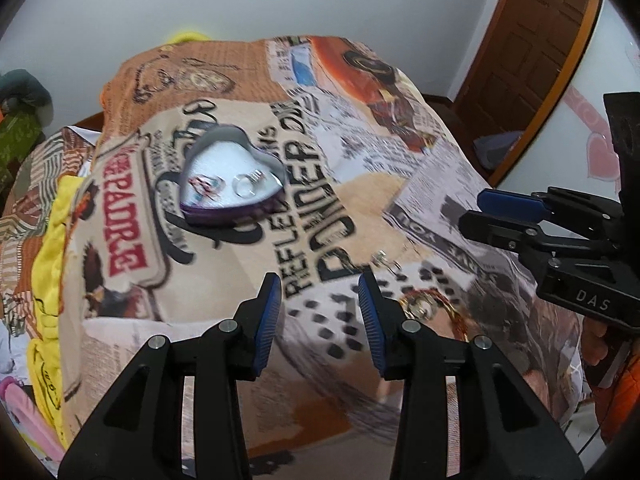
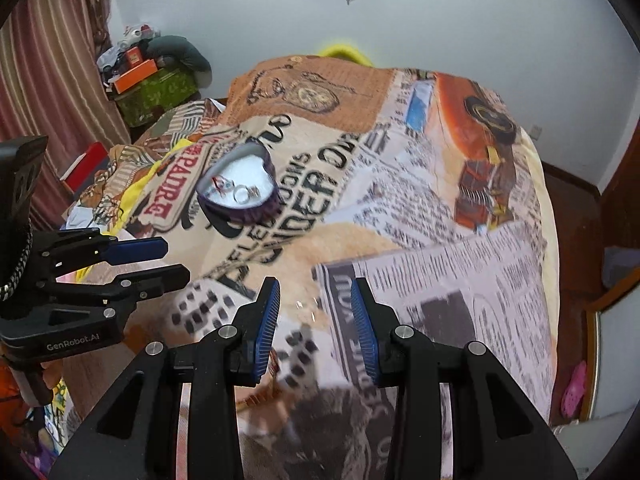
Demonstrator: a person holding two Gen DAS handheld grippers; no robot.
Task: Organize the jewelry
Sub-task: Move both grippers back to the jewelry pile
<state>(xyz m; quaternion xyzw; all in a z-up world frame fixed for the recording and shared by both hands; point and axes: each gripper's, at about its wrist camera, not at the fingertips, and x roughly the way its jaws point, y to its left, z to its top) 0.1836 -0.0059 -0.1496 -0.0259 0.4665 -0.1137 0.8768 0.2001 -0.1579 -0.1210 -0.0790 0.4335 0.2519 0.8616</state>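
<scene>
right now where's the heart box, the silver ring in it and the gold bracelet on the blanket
heart box (image 1: 224, 216), left wrist view, on its purple front wall
silver ring (image 1: 245, 188), left wrist view, on the band lying on the white lining
gold bracelet (image 1: 436, 300), left wrist view, on the visible gold curve beside the right finger

Black plastic grippers — ribbed blue pads, silver screw heads, white "DAS" and "GenRobot.AI" lettering on the housings — plus an orange sleeve.

You see a printed cloth blanket, matt and soft. The heart box has a purple fabric-looking wall and white matt lining; the ring inside is shiny metal. The gripper pads are ribbed blue rubbery plastic on matt black plastic.
</scene>
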